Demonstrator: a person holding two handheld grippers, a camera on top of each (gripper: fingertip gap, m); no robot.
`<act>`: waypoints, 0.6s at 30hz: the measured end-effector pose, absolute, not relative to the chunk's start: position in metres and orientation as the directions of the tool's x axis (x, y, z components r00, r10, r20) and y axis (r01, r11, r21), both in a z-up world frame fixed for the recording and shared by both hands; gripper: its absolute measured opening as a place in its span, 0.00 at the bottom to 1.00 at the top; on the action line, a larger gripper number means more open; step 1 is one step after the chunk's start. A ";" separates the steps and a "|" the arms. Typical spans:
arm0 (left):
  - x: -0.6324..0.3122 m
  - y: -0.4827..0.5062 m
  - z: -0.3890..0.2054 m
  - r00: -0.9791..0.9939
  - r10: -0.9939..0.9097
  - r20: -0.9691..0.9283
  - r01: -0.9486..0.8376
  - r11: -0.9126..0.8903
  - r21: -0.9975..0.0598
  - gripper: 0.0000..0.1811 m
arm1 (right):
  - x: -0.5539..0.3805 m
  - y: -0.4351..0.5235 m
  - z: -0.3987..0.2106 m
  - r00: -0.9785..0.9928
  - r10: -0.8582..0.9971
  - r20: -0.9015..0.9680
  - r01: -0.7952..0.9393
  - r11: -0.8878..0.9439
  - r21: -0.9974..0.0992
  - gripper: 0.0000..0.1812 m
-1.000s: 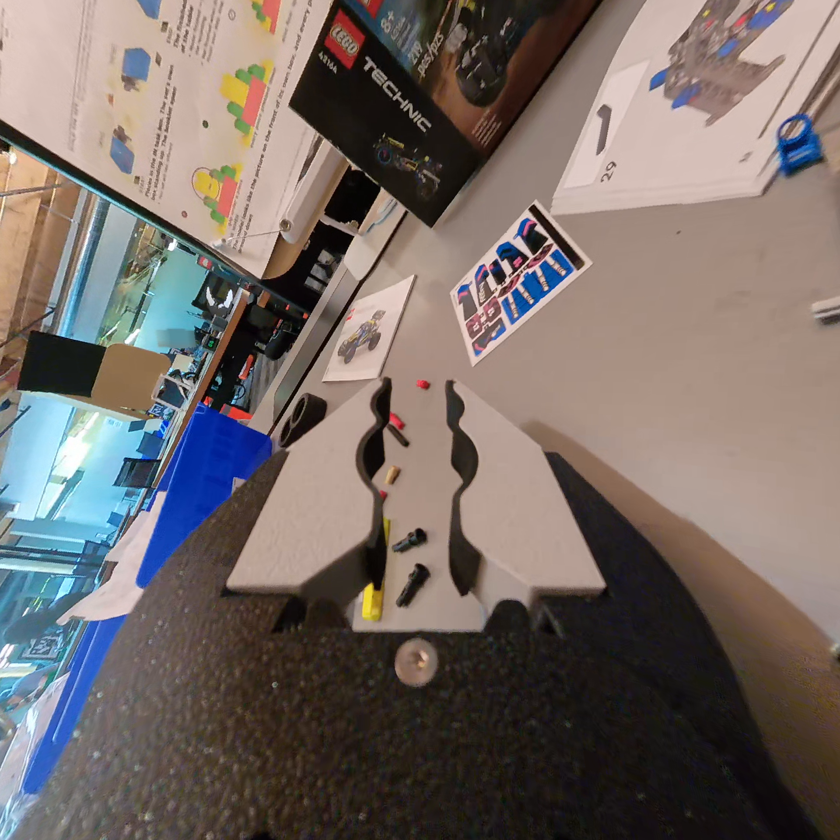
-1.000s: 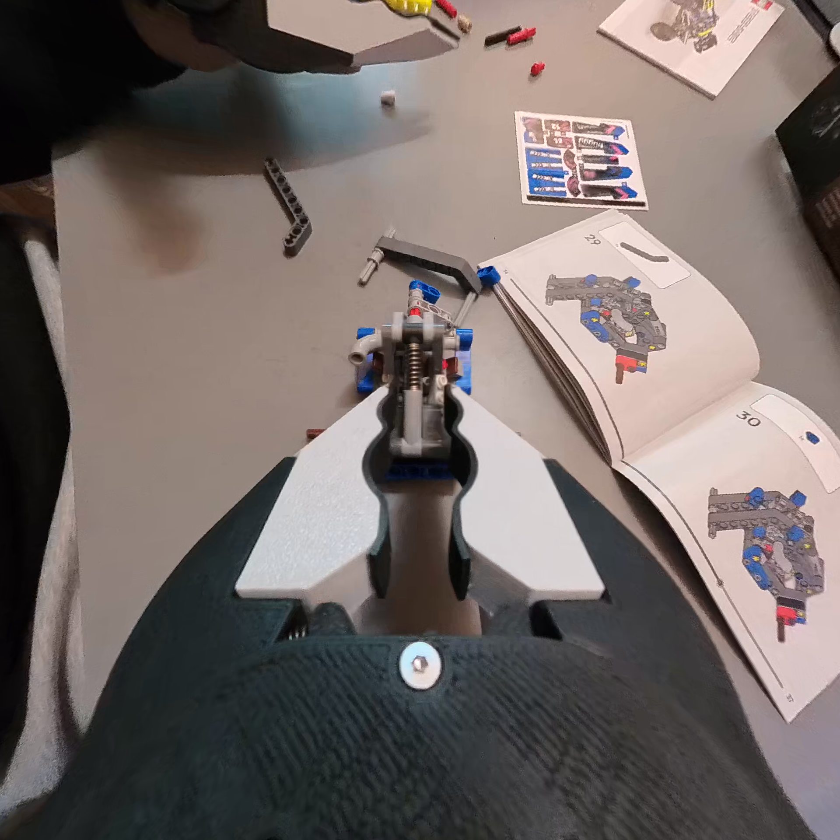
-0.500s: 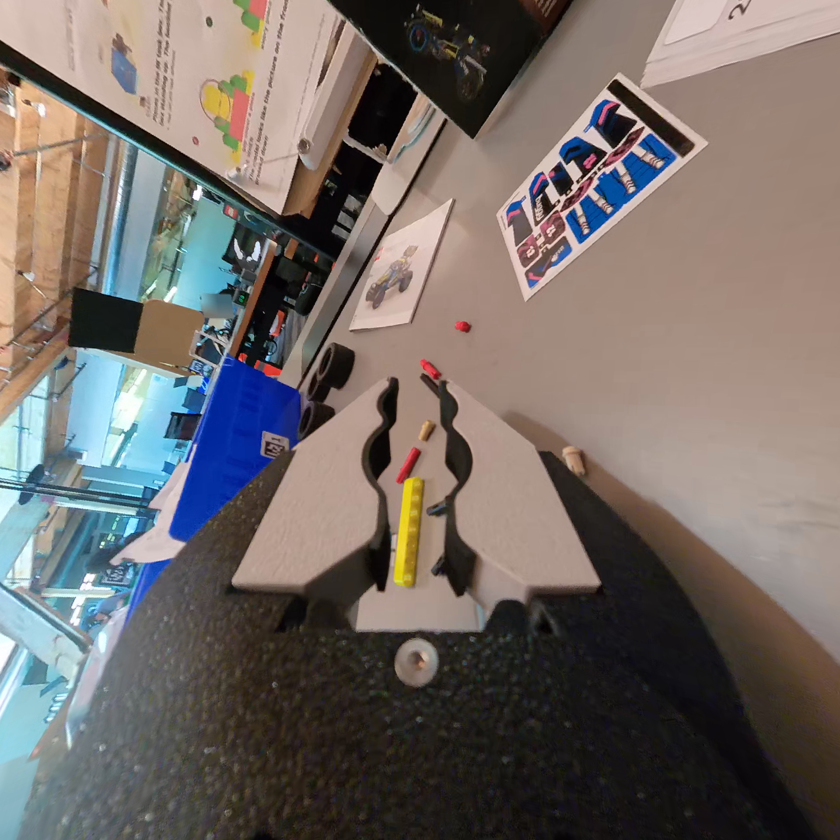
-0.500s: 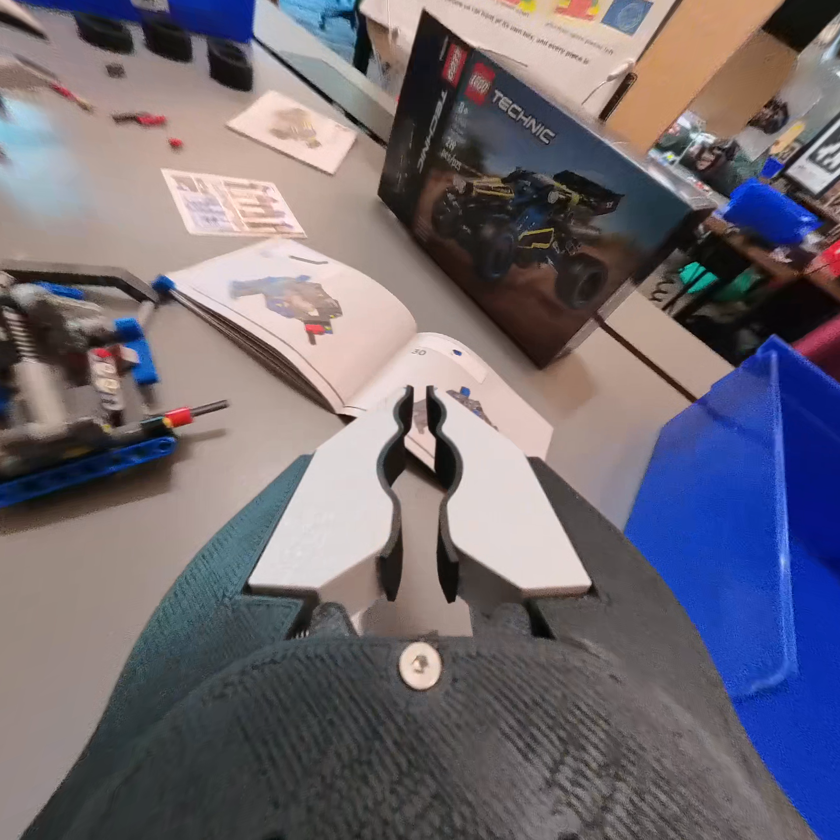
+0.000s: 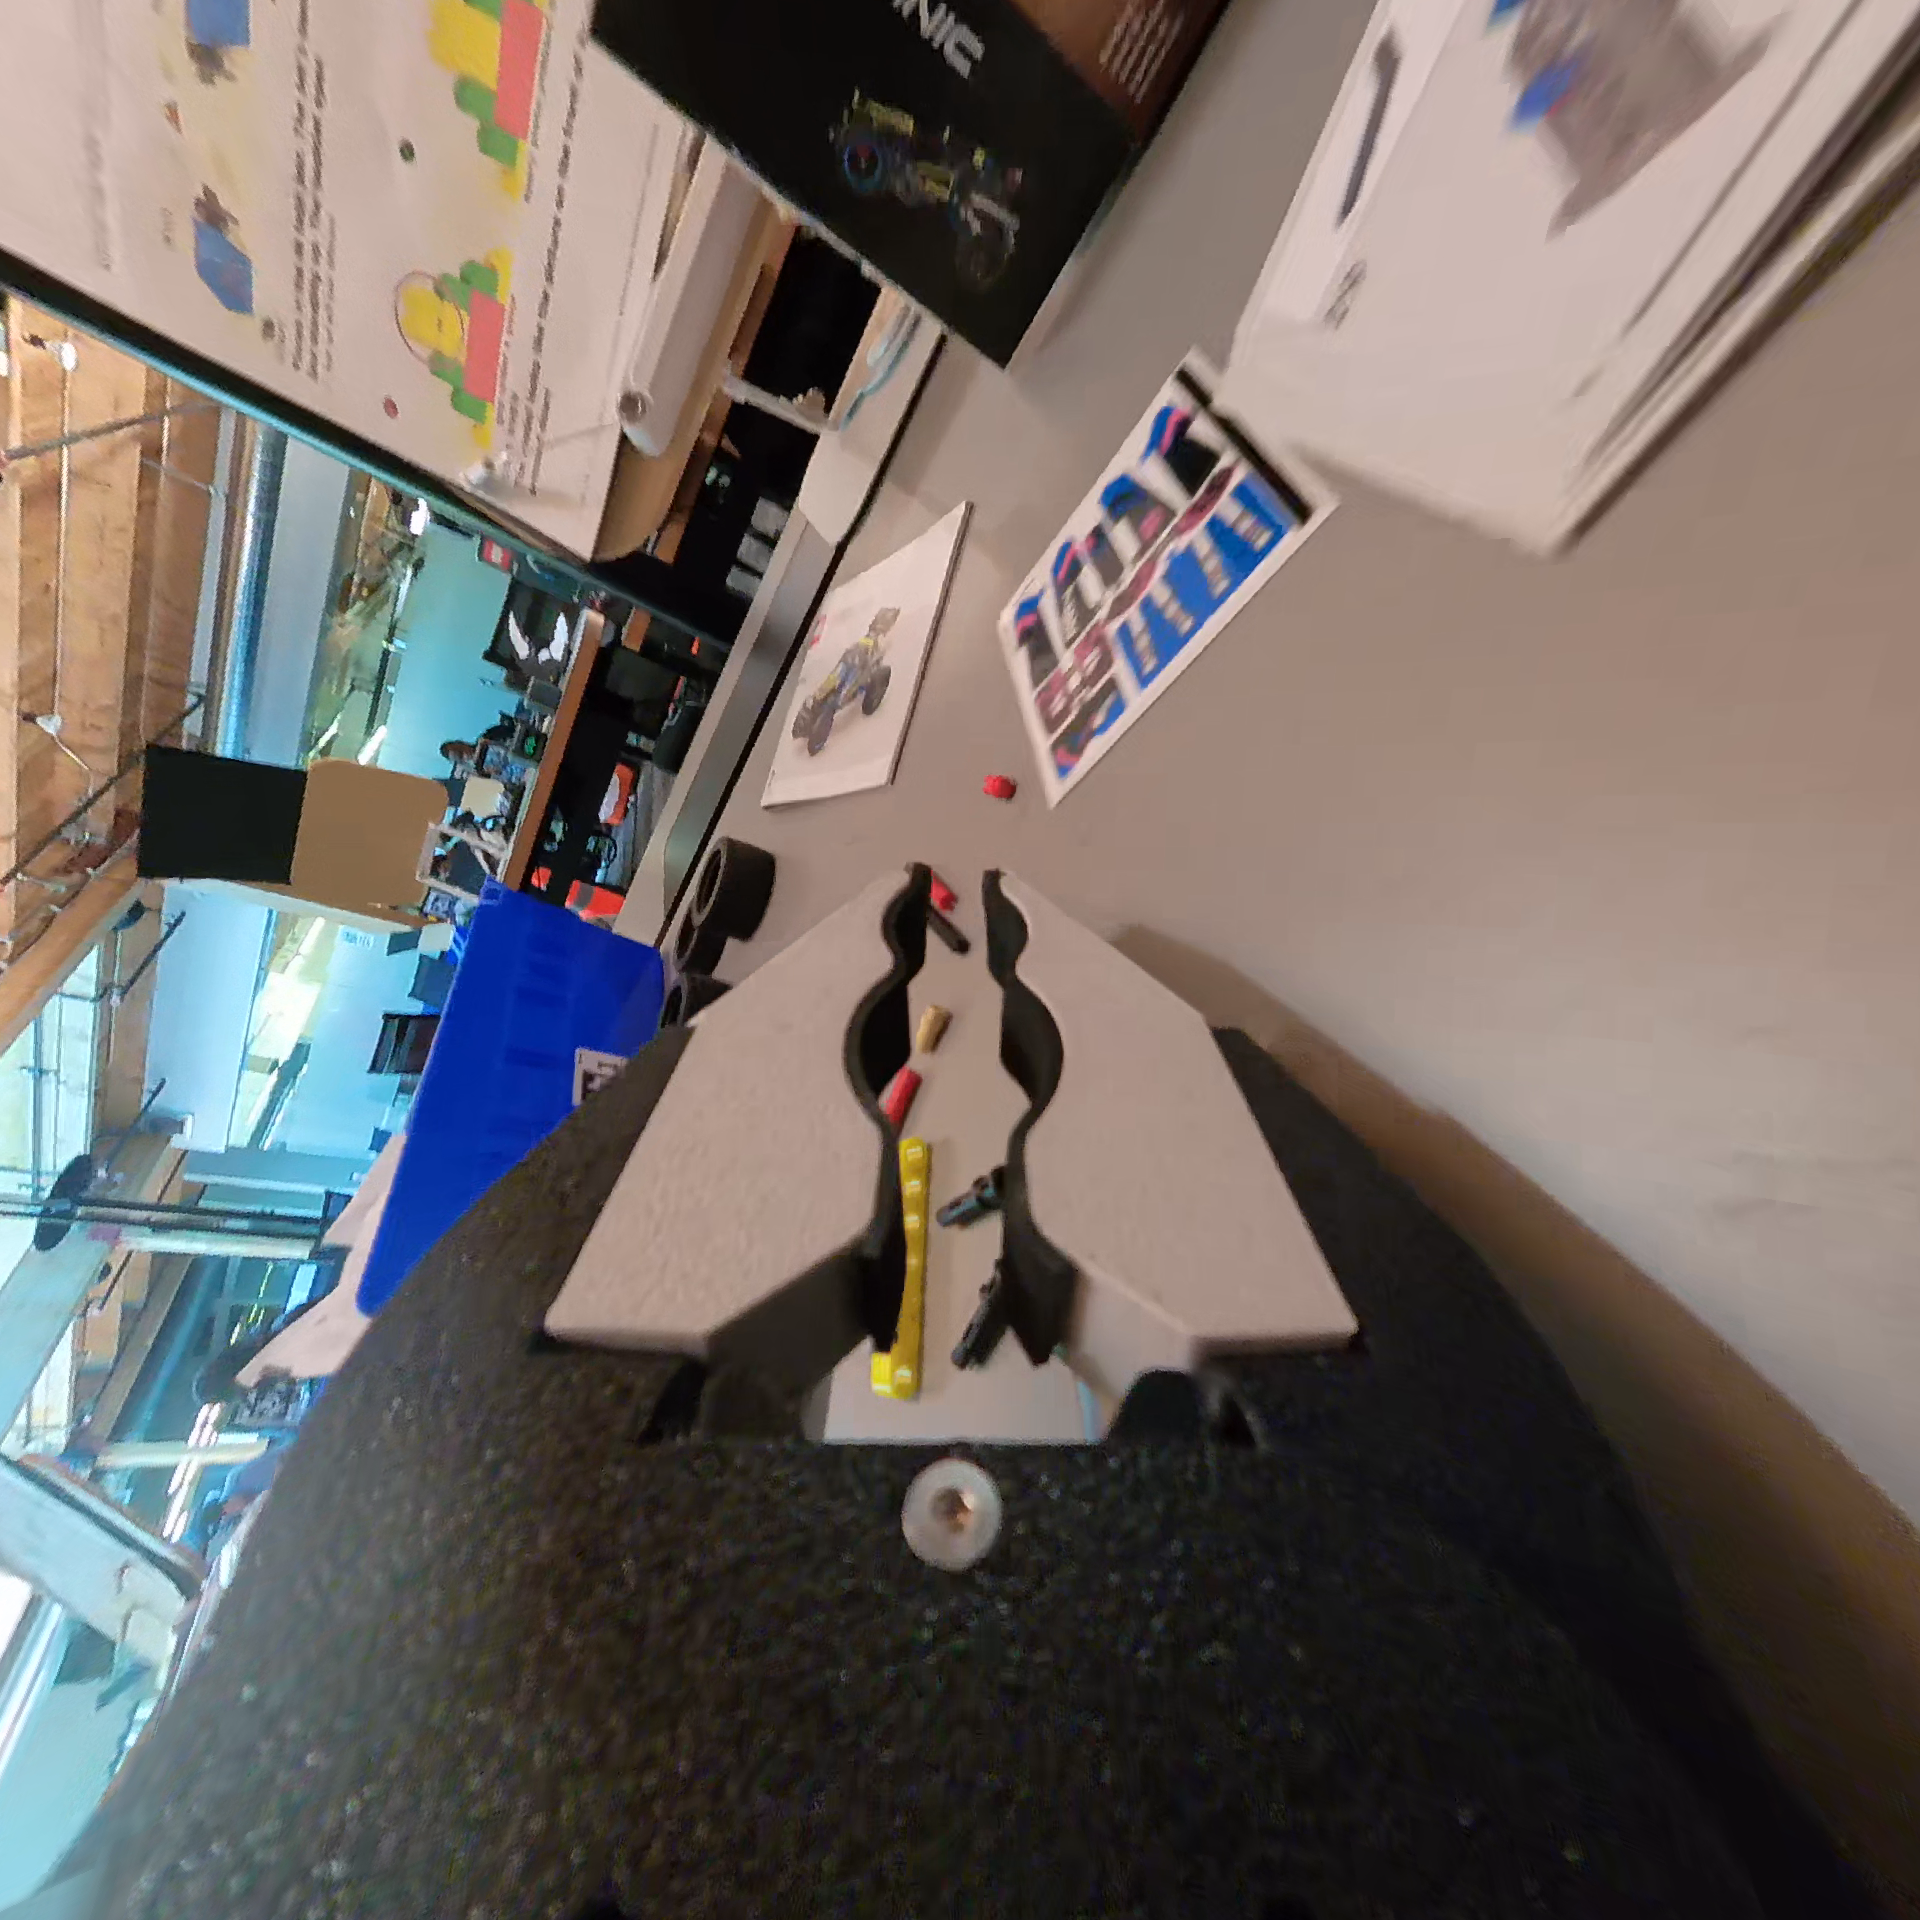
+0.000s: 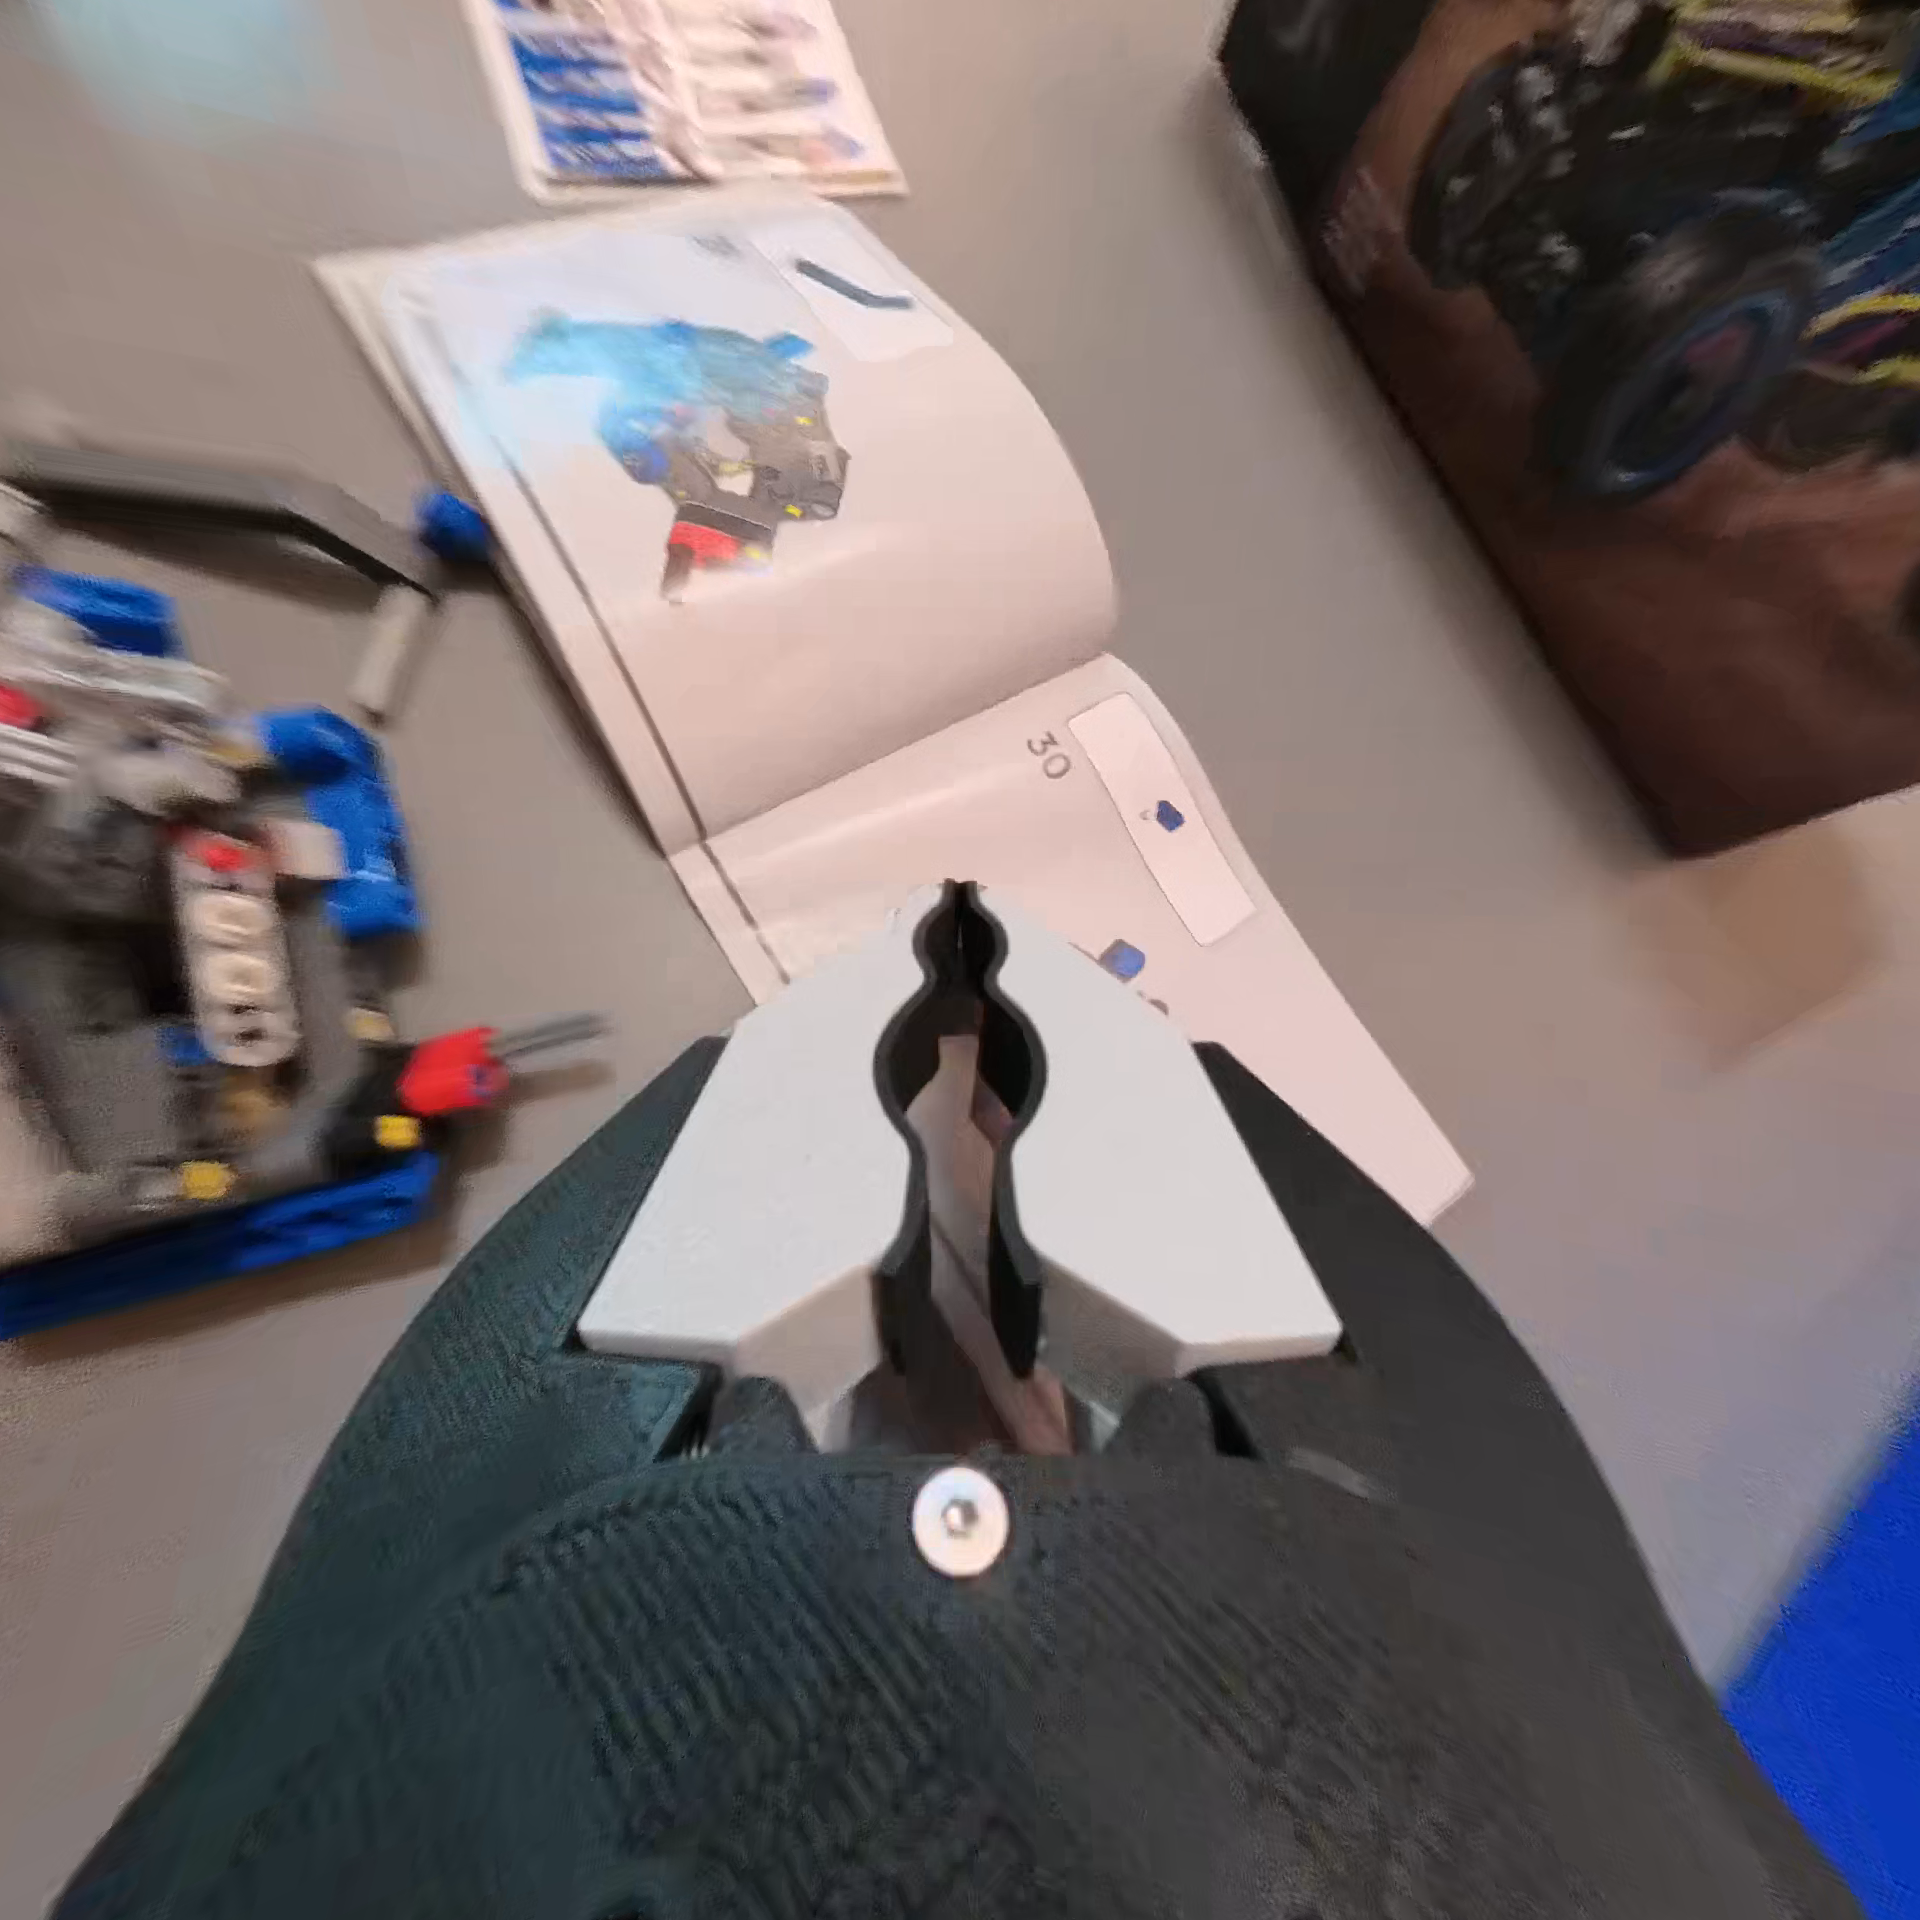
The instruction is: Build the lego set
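- Your left gripper (image 5: 948, 894), jaws parted and empty, straddles the yellow beam (image 5: 907, 1262); its long axis runs along the fingers.
- Your right gripper (image 6: 958, 902), tips closed, empty, over the instruction booklet (image 6: 935, 582).

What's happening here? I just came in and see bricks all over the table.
A person with a gripper in each hand is building a Lego car. The left gripper is open above loose small pieces, among them a yellow beam, holding nothing. The right gripper is shut and empty over the open instruction booklet. The half-built model lies beside the booklet, untouched.
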State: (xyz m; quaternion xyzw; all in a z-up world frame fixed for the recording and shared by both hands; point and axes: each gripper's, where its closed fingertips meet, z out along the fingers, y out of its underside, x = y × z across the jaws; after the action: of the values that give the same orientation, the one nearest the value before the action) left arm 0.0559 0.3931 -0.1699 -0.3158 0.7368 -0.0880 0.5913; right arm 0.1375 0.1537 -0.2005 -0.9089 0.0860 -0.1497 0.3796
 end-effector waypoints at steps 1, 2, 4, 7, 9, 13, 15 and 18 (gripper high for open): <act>0.056 0.389 -0.168 -0.104 -0.564 -0.819 -0.341 0.794 -0.503 0.04 | 0.129 0.158 -0.200 0.952 -0.271 0.142 -0.083 -0.675 -0.733 0.00; 0.056 0.385 -0.166 -0.106 -0.557 -0.824 -0.321 0.803 -0.502 0.04 | 0.128 0.160 -0.199 0.949 -0.290 0.128 -0.102 -0.661 -0.743 0.00; 0.056 0.379 -0.160 -0.091 -0.553 -0.828 -0.282 0.812 -0.511 0.04 | 0.128 0.162 -0.186 0.935 -0.276 0.224 -0.012 -0.653 -0.757 0.05; 0.054 0.375 -0.153 -0.067 -0.575 -0.816 -0.242 0.802 -0.546 0.04 | 0.121 0.171 -0.160 0.930 -0.225 0.292 0.101 -0.607 -0.788 0.18; 0.053 0.374 -0.149 -0.047 -0.583 -0.811 -0.232 0.796 -0.558 0.05 | 0.102 0.187 -0.148 0.958 -0.141 0.249 0.134 -0.547 -0.826 0.25; 0.048 0.370 -0.147 -0.028 -0.568 -0.822 -0.220 0.806 -0.549 0.06 | 0.082 0.212 -0.153 0.969 -0.034 0.246 0.182 -0.576 -0.797 0.28; 0.045 0.367 -0.146 -0.025 -0.554 -0.832 -0.212 0.817 -0.537 0.06 | 0.081 0.217 -0.165 0.960 0.016 0.280 0.221 -0.660 -0.718 0.28; 0.042 0.369 -0.146 -0.023 -0.526 -0.850 -0.200 0.836 -0.511 0.06 | 0.084 0.216 -0.175 0.938 0.088 0.336 0.279 -0.768 -0.576 0.24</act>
State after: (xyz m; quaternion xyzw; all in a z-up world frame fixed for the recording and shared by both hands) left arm 0.0425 0.3690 -0.1461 -0.2575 0.7042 -0.1255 0.6496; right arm 0.0841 0.2156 -0.1751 -0.9288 -0.0988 -0.1464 0.3257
